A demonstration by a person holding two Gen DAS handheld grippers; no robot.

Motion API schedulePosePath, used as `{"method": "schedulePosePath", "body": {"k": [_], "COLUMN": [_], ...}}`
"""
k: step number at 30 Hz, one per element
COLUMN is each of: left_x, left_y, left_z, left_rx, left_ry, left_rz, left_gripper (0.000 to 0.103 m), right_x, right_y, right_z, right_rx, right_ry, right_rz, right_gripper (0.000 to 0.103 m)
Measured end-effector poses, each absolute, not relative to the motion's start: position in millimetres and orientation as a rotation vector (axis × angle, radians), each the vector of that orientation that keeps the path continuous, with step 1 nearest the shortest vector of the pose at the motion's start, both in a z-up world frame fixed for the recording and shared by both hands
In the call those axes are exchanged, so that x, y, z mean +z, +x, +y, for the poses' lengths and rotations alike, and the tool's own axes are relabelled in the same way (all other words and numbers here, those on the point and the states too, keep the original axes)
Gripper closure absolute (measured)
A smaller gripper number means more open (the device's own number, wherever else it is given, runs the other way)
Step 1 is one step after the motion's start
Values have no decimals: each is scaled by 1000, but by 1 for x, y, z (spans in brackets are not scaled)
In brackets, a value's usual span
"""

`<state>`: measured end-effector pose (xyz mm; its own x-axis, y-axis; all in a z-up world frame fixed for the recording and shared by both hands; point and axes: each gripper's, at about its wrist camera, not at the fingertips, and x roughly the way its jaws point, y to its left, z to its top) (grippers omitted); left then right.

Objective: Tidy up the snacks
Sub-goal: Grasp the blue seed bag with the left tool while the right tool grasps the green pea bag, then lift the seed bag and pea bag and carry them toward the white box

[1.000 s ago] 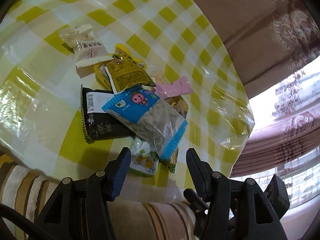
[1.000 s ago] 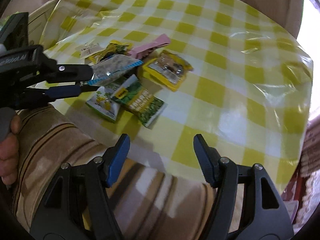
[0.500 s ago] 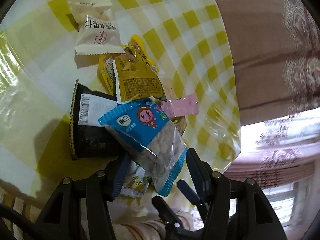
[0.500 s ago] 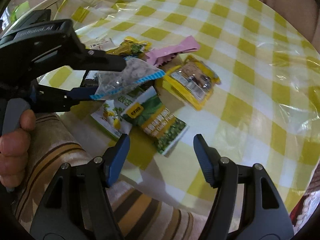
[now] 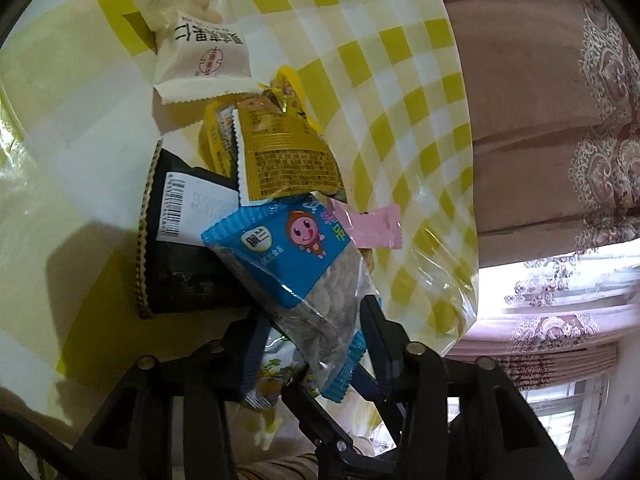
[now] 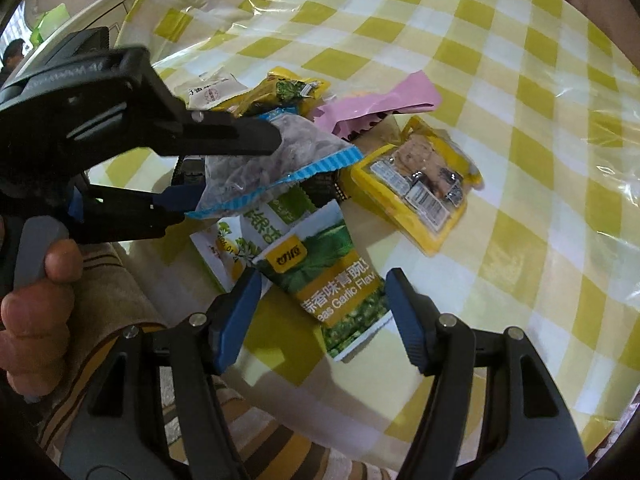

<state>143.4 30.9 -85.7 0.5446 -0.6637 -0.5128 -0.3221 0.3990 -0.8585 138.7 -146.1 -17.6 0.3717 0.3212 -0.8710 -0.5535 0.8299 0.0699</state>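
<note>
On the yellow checked tablecloth (image 6: 472, 60) the snacks lie in a loose heap, and I am working at its near edge with both grippers. My left gripper (image 5: 312, 332) has just been closing, and its jaws now pinch the blue-edged clear packet (image 5: 304, 264) by its near end. In the right wrist view that packet juts out from between my left fingers (image 6: 240, 136), raised above the others. Its long axis runs along my fingers and away from me, printed blue end farthest out, over the black packet (image 5: 180, 264) and yellow packet (image 5: 284, 156).

My right gripper (image 6: 324, 312) hangs with its jaws well apart, straddling the near end of the green garlic-pea packet (image 6: 336, 288) without pressing it. That packet's long axis runs from between my fingers up towards the heap, where its far end is tucked under the blue-edged one.

My worry is the left grip: it bites only the slippery film at one end, so the loose weight may slide out, or drag neighbouring packets along. Closing my right jaws here might also snag the small white-and-yellow packet (image 6: 220, 252) beside the pea packet.
</note>
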Motion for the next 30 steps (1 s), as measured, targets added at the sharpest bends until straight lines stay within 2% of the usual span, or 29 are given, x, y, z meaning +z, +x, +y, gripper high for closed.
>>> {"method": "schedulePosePath", "body": {"k": [4, 8, 11, 30], "left_x": [-86, -81, -78, -64], "left_y": [145, 144, 143, 128], "left_z": [33, 34, 32, 30], "left_rx": [-267, -265, -274, -319], "left_ry": [-1192, -1157, -1137, -1054], "left_rz": [1009, 976, 961, 894], "left_gripper": [64, 73, 77, 78], "right_x": [-19, -19, -19, 3], "right_y": [142, 142, 139, 112], "right_z": [-147, -148, -146, -168], "right_rx": [569, 557, 549, 443], "right_ry": [-236, -233, -245, -181], "right_rz": [1054, 1047, 1042, 953], "right_gripper": [42, 55, 61, 64]}}
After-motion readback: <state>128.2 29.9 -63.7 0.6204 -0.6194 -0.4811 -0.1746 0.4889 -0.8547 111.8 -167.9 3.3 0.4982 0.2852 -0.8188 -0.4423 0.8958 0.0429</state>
